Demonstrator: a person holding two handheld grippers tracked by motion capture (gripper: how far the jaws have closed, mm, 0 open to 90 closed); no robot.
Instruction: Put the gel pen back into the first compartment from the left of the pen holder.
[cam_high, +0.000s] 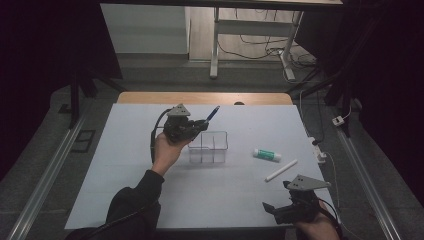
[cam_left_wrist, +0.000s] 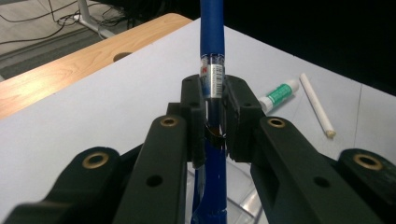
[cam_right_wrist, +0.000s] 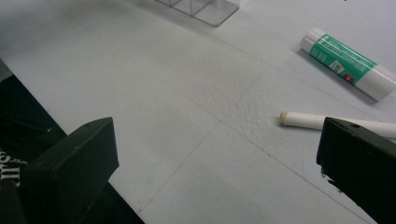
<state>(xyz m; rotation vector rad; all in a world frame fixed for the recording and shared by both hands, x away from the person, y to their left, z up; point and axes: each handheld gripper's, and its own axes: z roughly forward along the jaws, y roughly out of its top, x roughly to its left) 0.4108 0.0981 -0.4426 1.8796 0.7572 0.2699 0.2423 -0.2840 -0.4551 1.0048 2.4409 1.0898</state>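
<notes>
The left gripper (cam_high: 200, 125) squeezes a blue pen (cam_high: 212, 113), just above the clear box (cam_high: 209, 147) mid-frame. Next the pen likely drops in. The right gripper (cam_high: 280, 210), lower right, waits wide open, holding nothing.

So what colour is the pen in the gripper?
The pen is blue, clearest in the left gripper view.

Your left gripper (cam_left_wrist: 215, 100), matt black plastic with brass-coloured rivets, pinched a glossy blue plastic pen (cam_left_wrist: 212, 42) over a clear, shiny plastic organiser (cam_high: 208, 147), while the table (cam_right_wrist: 196, 107) wore a matt, faintly pebbled white sheet beside bare wood.
</notes>
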